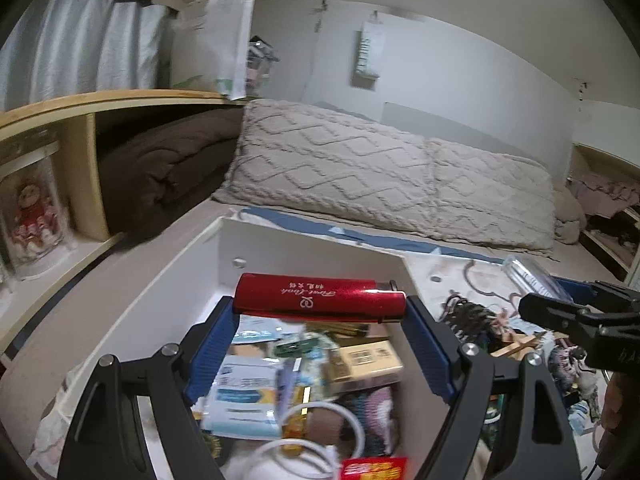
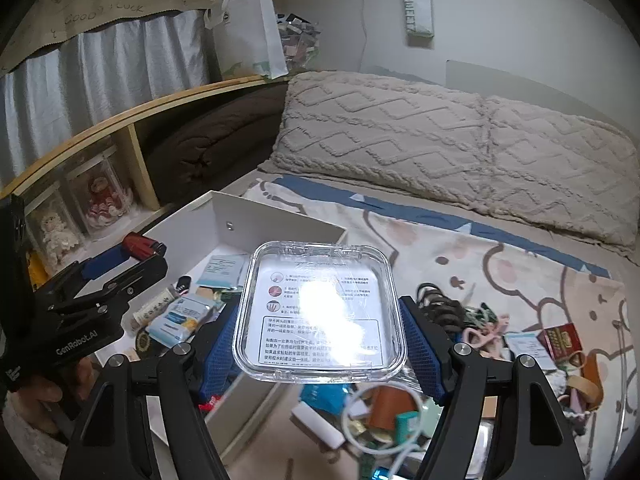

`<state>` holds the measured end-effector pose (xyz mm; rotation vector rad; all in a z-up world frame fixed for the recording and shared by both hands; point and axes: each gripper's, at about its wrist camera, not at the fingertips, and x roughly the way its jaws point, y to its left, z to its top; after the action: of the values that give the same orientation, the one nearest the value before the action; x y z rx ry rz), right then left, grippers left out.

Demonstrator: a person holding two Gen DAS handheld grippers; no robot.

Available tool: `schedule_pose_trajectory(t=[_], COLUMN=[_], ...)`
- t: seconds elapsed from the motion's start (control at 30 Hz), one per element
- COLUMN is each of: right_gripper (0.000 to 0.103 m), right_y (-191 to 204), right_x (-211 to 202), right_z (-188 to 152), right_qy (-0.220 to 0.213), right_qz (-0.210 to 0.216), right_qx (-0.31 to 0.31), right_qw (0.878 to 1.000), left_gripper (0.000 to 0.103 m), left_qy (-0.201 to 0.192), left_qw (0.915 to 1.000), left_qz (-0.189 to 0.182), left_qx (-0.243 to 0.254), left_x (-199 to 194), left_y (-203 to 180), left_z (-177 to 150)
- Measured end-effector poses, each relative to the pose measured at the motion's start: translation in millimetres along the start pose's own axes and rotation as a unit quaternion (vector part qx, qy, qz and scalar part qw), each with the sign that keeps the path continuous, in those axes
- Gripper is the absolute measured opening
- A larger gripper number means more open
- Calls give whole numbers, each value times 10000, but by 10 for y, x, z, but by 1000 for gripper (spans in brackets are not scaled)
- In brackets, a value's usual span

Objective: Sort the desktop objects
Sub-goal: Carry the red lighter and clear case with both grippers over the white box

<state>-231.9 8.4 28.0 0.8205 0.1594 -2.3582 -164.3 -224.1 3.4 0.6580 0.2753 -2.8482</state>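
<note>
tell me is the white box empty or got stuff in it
Got stuff in it: the white box holds packets, a small carton and a white cable loop, seen beneath the red tube in the left tool.

Bedroom backdrop behind the sorting

Two knitted pillows (image 2: 460,148) are leaning against the wall, a brown blanket (image 1: 168,164) is lying folded under the wooden shelf (image 1: 104,100), and a paper bag (image 2: 248,32) is standing on top.

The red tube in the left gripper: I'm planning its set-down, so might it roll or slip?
The red tube looks round and glossy, so it would probably roll once released, and may slip between the left gripper pads. It seems rigid, held only at its ends without sagging.
</note>
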Motion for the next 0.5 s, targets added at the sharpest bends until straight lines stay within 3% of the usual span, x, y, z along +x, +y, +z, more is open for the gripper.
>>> schedule_pose_trajectory(t=[0.5], right_gripper=[76], right_y=[404], right_x=[394], right_z=[116], right_qy=[240], right_qz=[125], right_qx=[-165], right_qw=[9995], left_gripper=[83], left_qy=[54], left_qw=[9991], left_qz=[287], left_qx=[-307], left_x=[-118], left_y=[455], left_z=[-180])
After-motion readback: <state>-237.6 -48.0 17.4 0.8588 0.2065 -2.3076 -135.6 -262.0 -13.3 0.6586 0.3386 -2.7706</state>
